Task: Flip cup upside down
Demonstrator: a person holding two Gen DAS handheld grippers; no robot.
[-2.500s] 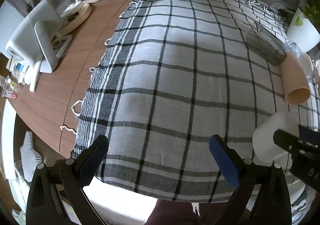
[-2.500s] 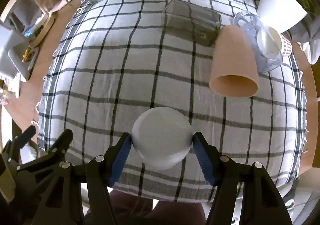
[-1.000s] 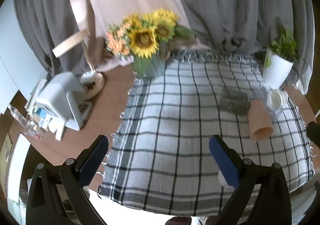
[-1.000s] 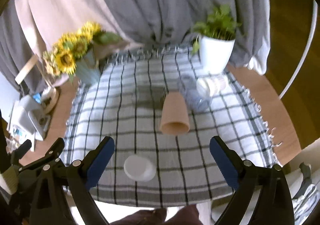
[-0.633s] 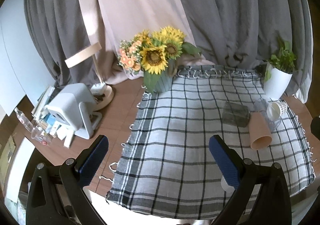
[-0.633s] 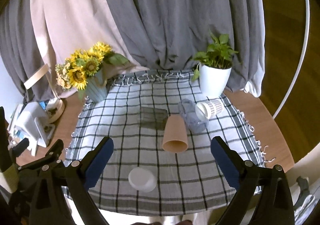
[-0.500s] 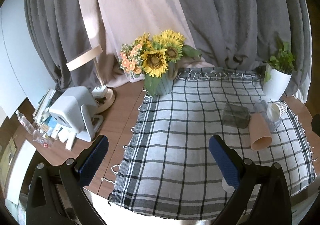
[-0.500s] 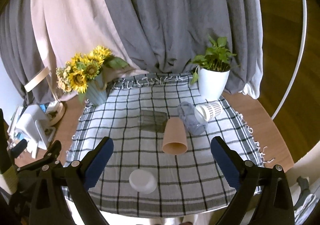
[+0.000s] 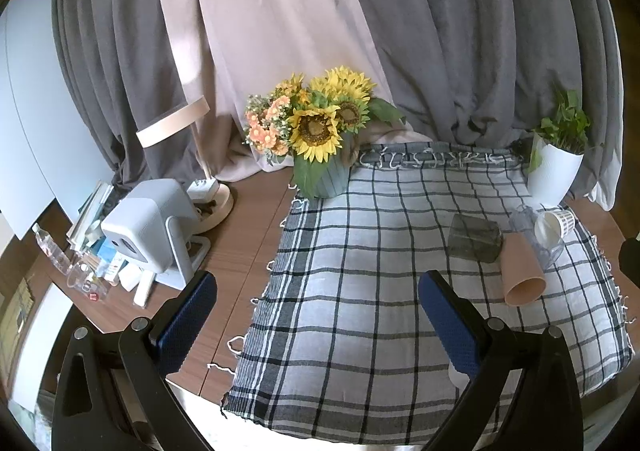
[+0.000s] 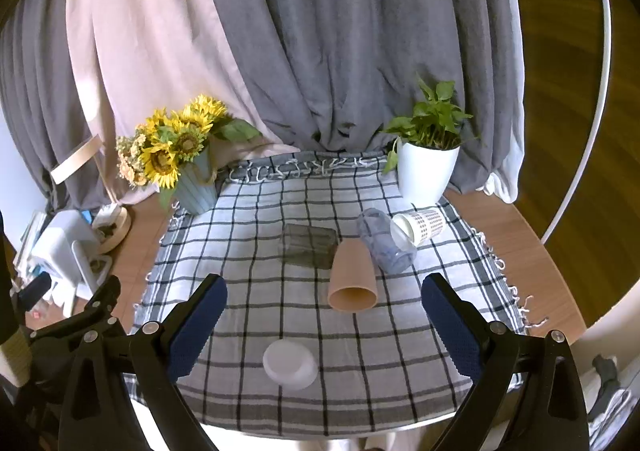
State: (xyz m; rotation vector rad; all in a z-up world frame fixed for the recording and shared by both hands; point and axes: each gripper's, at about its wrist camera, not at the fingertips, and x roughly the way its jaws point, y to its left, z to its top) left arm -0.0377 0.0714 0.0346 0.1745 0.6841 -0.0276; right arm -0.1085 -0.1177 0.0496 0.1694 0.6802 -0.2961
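Cup (image 10: pixel 289 368), white and base-up near the checked cloth's (image 10: pixel 248 263) front edge, is seen whole only from the right gripper (image 10: pixel 324 325), mostly hidden behind the left gripper (image 9: pixel 318 317), both spread wide and holding nothing.

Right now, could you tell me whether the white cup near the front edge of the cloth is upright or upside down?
Upside down: the white cup shows a closed, flat round base on top, no opening visible, standing free on the checked cloth.

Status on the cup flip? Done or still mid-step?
Looks done: the white cup stands upside down on the checked cloth, flat base up. In hand: nothing; the right gripper and left gripper are both open and clear of it. Left: nothing obvious.
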